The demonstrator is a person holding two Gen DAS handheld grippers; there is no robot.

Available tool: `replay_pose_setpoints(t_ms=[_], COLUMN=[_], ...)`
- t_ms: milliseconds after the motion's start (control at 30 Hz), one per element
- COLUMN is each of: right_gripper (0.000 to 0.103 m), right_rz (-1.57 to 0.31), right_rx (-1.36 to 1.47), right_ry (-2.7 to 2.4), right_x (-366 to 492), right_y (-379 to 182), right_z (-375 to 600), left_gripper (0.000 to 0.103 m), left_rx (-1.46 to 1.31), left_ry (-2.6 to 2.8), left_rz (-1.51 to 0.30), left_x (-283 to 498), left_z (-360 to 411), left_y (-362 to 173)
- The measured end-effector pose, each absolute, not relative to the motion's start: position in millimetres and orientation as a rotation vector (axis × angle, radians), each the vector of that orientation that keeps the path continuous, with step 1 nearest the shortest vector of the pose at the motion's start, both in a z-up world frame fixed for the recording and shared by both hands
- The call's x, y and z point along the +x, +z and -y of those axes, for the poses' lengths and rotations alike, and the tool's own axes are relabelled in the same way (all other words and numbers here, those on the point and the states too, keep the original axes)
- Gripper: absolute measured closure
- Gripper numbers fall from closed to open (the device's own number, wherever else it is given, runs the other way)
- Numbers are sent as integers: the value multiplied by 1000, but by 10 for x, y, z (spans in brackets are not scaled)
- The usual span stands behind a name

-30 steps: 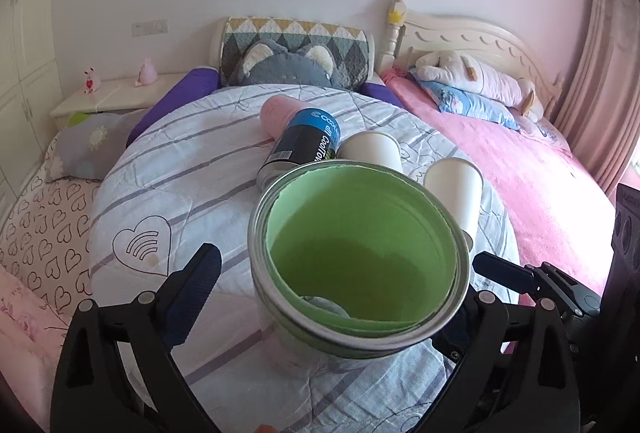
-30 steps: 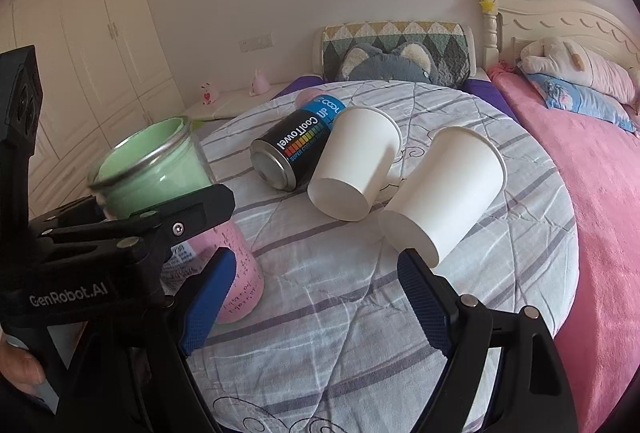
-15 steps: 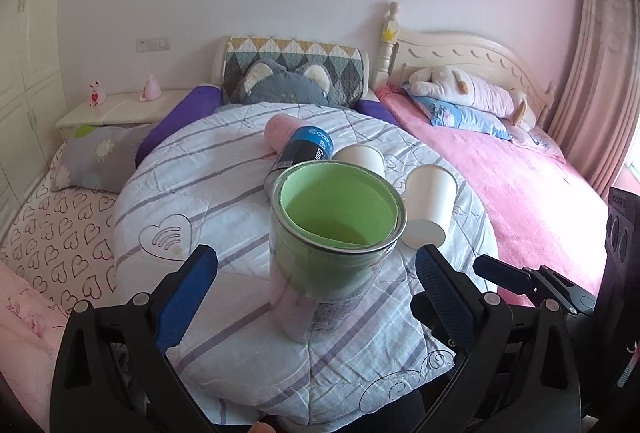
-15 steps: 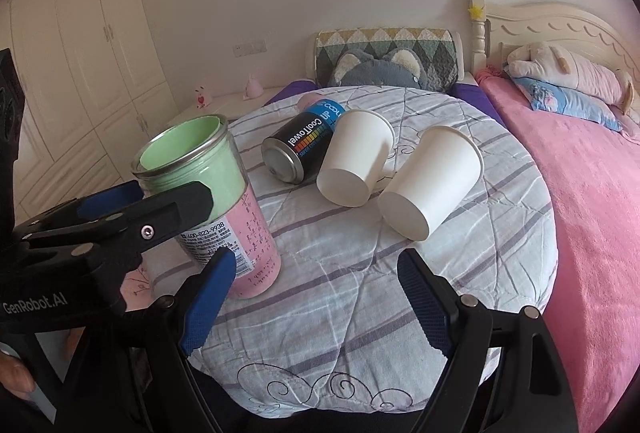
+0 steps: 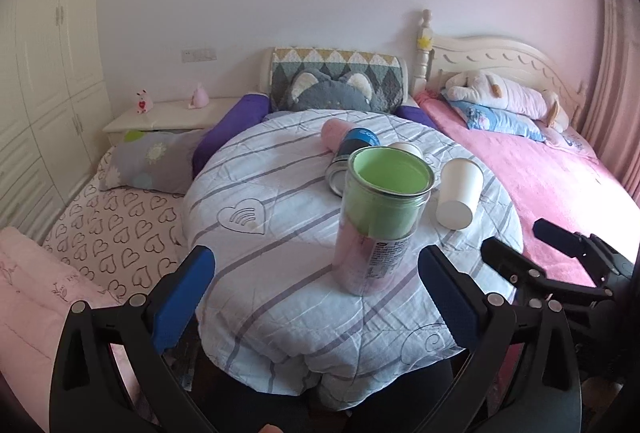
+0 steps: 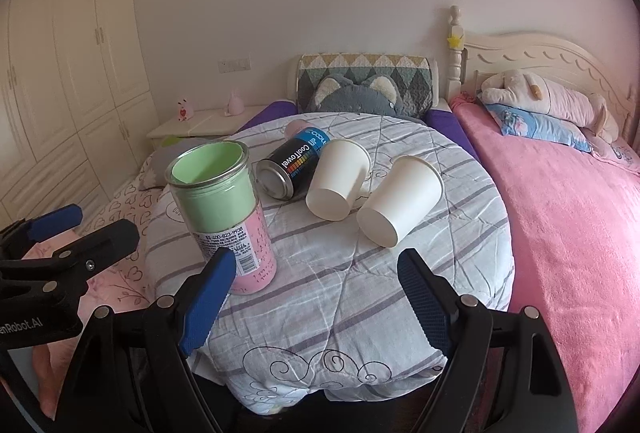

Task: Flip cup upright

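Round table (image 6: 360, 305): covered with a striped quilt; everything sits on it.
Green cup (image 6: 222, 209): a tall can-like cup, green on top and pink at the bottom. It stands upright with its open mouth up, on the left side of the table, apart from both grippers.
White paper cups: two. One (image 6: 338, 179) lies on its side just beside the black can. The other (image 6: 400, 201) lies on its side to the right of it, very close.
Black can (image 6: 292, 163): one, lying on its side behind the green cup, with a pink thing (image 5: 334, 133) behind it.
Left gripper (image 5: 312, 297): jaws wide open, holding nothing. The green cup (image 5: 380, 221) stands just ahead of the gap between them.
Right gripper (image 6: 316, 297): jaws wide open, holding nothing. The green cup is beside its left finger (image 6: 206, 311).
In the way: the green cup hides most of one paper cup and part of the black can in the left view.
Only in the right view: both paper cups in full, and the writing on the black can.
Only in the left view: the heart mark (image 5: 242, 219) on the quilt.
Around: a pink bed (image 6: 568, 217) on the right, a grey cat pillow (image 6: 356, 99) at the back.
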State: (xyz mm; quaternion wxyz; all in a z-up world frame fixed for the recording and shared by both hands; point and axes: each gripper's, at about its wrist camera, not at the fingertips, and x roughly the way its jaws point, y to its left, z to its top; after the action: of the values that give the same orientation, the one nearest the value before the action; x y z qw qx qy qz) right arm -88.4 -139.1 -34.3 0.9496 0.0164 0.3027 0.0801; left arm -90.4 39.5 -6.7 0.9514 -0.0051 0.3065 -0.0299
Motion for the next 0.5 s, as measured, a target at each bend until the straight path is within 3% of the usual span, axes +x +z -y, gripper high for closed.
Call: replay_pose_setpoints(t_ms=[500], right_gripper=[19], right_rz=[-563], right_rx=[52], right_ry=[134], right_x=[-1049], right_y=[-203], right_z=[1425], left_gripper=[0], left_rx=[20], left_ry=[-4], left_rz=[-636], left_x=[-1018], left_z=[-491], left_y=[-126])
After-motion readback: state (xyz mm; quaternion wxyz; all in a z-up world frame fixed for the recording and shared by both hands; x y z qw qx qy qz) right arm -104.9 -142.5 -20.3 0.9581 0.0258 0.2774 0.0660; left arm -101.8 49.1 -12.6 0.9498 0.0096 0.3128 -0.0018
